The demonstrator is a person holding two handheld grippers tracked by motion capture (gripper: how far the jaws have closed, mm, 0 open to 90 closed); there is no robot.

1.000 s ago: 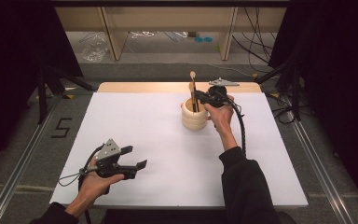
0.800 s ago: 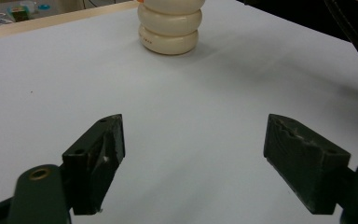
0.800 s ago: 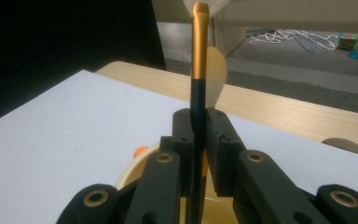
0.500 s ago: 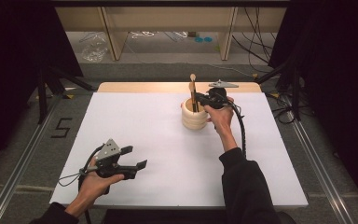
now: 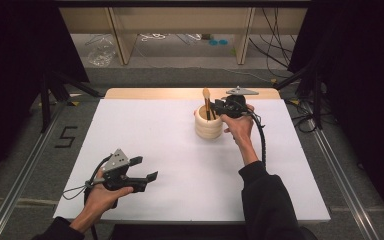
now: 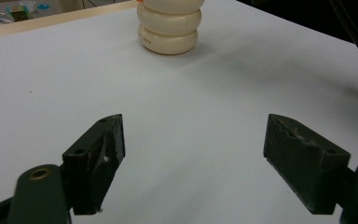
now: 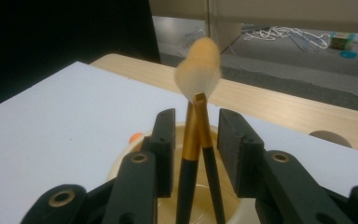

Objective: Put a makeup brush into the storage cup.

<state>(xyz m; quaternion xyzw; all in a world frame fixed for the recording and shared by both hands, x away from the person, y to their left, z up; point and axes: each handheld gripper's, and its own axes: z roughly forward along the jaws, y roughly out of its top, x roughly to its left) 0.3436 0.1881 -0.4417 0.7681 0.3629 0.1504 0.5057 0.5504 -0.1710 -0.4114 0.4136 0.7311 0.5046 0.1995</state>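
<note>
The brushes, two of them with gold and black handles, stand leaning together in a cream ribbed cup that sits on the white desk toward its far edge, a little right of centre. One carries a fluffy pale tuft on top; in the right gripper view that tuft is blurred.

The person's right hand reaches forward over the desk with the forearm stretched out, holding the right tongs level at the top of the cup, pointed toward the brush handles. In the right gripper view the two black jaws stand on either side of the handles with a small gap showing on each side; they have just been opening, and the pads no longer press on the brushes, so the grip is released.

The left hand rests low near the front left of the desk, holding the left tongs just above the surface and aimed toward the cup, well apart from it. Its jaws are spread wide with bare desk between them.

The cup is made of three stacked rounded rings.
</note>
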